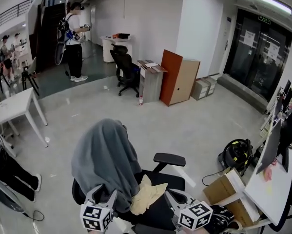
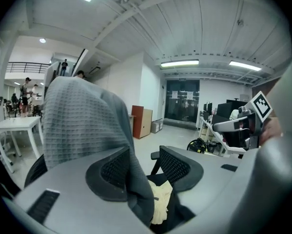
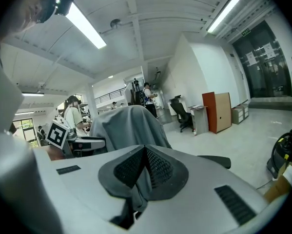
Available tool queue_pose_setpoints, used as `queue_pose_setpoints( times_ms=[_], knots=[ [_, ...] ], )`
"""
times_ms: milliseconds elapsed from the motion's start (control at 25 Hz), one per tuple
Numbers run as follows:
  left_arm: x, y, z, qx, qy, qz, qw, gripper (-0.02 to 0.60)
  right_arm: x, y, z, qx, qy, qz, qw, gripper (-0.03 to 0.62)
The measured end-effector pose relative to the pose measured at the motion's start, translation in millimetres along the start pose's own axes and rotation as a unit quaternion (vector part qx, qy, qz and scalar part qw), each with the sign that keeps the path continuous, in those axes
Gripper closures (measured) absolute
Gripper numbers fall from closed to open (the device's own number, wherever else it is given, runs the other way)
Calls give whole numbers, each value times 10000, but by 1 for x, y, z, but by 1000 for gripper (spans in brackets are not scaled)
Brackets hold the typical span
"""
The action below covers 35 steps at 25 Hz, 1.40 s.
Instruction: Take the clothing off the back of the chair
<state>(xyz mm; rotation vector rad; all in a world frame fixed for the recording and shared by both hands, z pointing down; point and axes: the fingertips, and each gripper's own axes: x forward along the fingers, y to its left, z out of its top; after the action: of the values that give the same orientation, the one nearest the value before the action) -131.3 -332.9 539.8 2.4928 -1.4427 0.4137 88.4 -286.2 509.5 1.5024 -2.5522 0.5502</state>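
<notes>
L gripper (image 2: 145, 155) half open, R gripper (image 3: 145, 150) shut, both prob. empty near chair (image 1: 169, 159): a one-side grab may snag garment (image 1: 104, 155) on chair back.

Grey clothing (image 1: 105, 155) over black chair (image 1: 169, 159) back

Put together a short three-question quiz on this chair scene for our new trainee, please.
1. What is draped over the back of the chair?
2. True or false: the left gripper has its jaws pressed together.
3. What lies on the seat? A) a cream cloth B) a laptop C) a red cushion

Key
1. A grey garment.
2. False: its jaws stand apart, with the garment's edge showing between them. The right gripper is the one whose jaws are together.
3. A.
</notes>
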Motion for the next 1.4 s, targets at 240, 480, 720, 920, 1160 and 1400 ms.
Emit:
queue_pose_setpoints(
  times_ms=[240, 480, 720, 920, 1160, 1400],
  knots=[
    [-1, 23, -6, 333, 99, 364, 9987, 390, 20, 26, -8, -30, 178, 117, 9998, 579],
    [18, 37, -3, 278, 98, 276, 9992, 442, 20, 12, -12, 34, 260, -1, 9997, 579],
    [52, 57, 8, 342, 173, 369, 9986, 439, 27, -11, -14, 113, 357, -71, 9993, 579],
    [84, 72, 17, 585, 256, 334, 9974, 448, 48, -23, -9, 72, 420, 10, 9991, 579],
    [128, 84, 35, 606, 358, 331, 9970, 411, 73, -26, -3, 22, 485, 206, 9986, 579],
    [166, 91, 56, 441, 320, 354, 9979, 420, 100, -52, 10, -189, 520, 93, 9984, 579]
  ],
)
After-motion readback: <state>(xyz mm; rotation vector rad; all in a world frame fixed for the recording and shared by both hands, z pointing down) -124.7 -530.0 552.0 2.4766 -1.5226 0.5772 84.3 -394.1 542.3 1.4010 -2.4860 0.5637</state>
